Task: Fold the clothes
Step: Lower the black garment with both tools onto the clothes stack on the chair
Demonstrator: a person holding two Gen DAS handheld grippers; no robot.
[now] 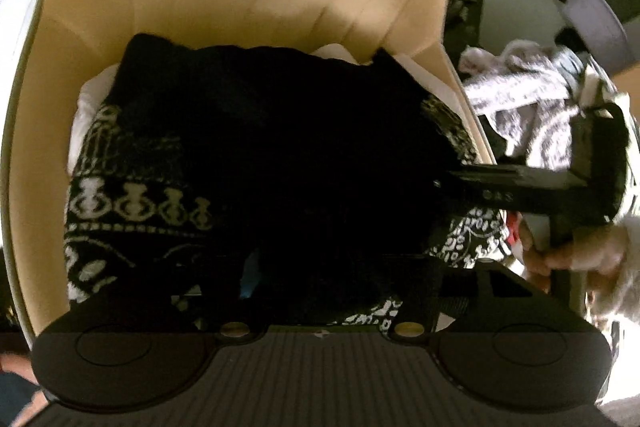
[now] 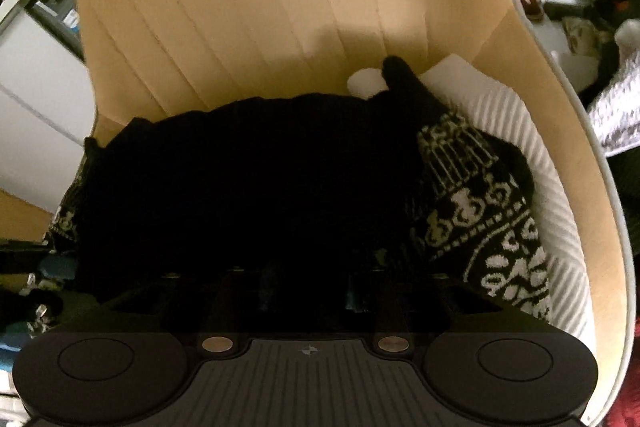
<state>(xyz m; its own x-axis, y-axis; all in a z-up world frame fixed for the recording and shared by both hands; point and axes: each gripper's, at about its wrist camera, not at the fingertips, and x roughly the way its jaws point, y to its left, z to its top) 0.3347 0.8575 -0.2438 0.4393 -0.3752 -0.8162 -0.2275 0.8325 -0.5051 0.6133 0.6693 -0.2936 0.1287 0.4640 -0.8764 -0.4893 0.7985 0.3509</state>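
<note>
A folded black sweater (image 2: 256, 187) rests on the tan chair (image 2: 240, 7); grey clothes (image 1: 516, 95) wait at right. I cannot tell either hand-held gripper's state.

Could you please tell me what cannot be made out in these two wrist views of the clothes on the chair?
- Left gripper jaws, left wrist view: lost against the black patterned sweater.
- Right gripper jaws, right wrist view: equally dark.
- White garment on the tan chair: mostly covered by the sweater.
- Grey-white clothes, left wrist view: motion-blurred.
</note>
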